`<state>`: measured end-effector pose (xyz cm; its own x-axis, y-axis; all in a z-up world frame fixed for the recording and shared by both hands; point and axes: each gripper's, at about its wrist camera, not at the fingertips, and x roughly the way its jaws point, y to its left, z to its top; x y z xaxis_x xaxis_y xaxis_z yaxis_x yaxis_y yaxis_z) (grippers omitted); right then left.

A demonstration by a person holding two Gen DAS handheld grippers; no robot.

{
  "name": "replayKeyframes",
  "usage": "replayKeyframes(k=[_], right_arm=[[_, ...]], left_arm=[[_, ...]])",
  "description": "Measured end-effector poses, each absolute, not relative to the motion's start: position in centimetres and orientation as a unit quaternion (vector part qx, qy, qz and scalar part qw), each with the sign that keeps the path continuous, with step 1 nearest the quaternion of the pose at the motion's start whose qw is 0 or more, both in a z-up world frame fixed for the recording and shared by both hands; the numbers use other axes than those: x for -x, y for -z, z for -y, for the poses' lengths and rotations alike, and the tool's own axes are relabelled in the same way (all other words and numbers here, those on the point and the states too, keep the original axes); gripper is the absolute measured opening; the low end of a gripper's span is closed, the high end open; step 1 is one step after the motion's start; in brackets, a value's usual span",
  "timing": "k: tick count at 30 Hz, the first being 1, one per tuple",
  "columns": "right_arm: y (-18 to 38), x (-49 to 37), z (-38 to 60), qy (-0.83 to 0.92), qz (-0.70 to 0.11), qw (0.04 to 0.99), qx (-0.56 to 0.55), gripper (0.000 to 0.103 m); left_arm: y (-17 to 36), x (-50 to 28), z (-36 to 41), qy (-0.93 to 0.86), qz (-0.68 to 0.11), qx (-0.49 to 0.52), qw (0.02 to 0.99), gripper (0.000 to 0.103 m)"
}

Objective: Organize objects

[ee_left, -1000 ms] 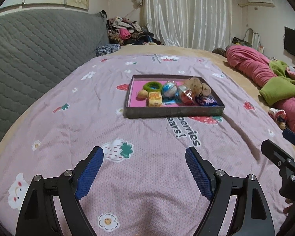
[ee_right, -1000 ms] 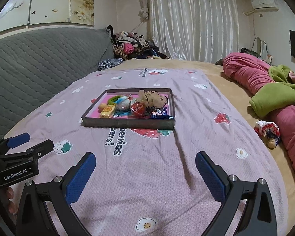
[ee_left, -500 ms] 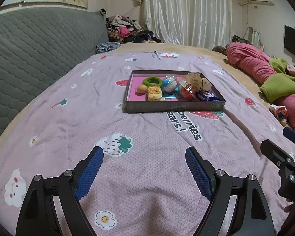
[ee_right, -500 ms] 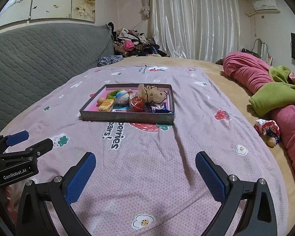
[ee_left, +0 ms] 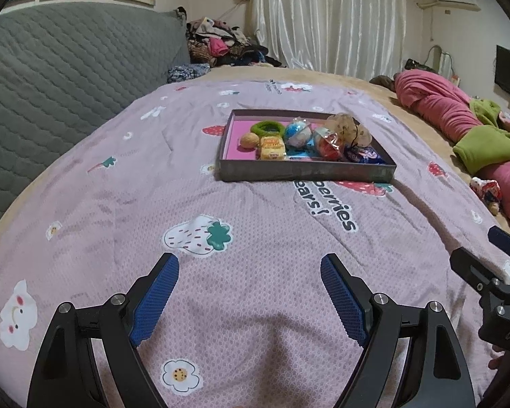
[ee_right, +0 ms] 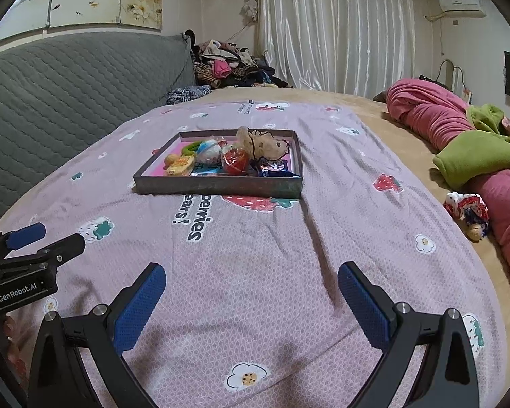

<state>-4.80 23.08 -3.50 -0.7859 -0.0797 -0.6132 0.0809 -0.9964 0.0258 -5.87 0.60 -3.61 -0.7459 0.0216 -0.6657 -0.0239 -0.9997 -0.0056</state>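
Left tool (ee_left: 250, 272) held low over the bed, blue pads spread wide, nothing between them. Right tool (ee_right: 251, 280) the same — gaping and empty, level with its partner; each shows at the edge of the other's view. Both point toward the tray (ee_left: 306, 171), which sits well ahead of them near the middle of the pink bedspread (ee_left: 255, 224).

Tray contents, all inside its walls:
- green ring (ee_left: 268, 126) at the far left corner
- small round brown ball (ee_left: 249, 140) just in front of the ring
- yellow packet (ee_left: 272, 148) beside the ball
- blue-and-white capsule ball (ee_left: 297, 132) and a red one (ee_left: 328, 142), touching or nearly so
- tan plush toy (ee_right: 263, 144) leaning at the far right
- dark blue wrapper (ee_left: 363, 154) at the near right corner

The pieces are crowded toward the right half; a bare strip of pink floor shows at the left. No dividers visible (cannot tell whether any sorting by kind is intended).

One small stray — a doll (ee_right: 467, 210) in red, white and blue — lies off the bedspread on the tan sheet, near the rolled pink blanket (ee_right: 435, 115), well apart from the tray.

Judgement: the scene fits either a collection gathered into the tray with tools backed off, or a tray waiting to be unloaded and arranged. The wide-spread, level tools suit both readings.
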Motion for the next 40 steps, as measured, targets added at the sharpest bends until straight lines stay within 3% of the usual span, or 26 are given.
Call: replayKeyframes(k=[40], right_arm=[[3.75, 5.04, -23.17, 0.943, 0.001, 0.047, -0.329, 0.102]], left_arm=[[3.24, 5.33, -0.8, -0.941, -0.017, 0.339, -0.006, 0.086]])
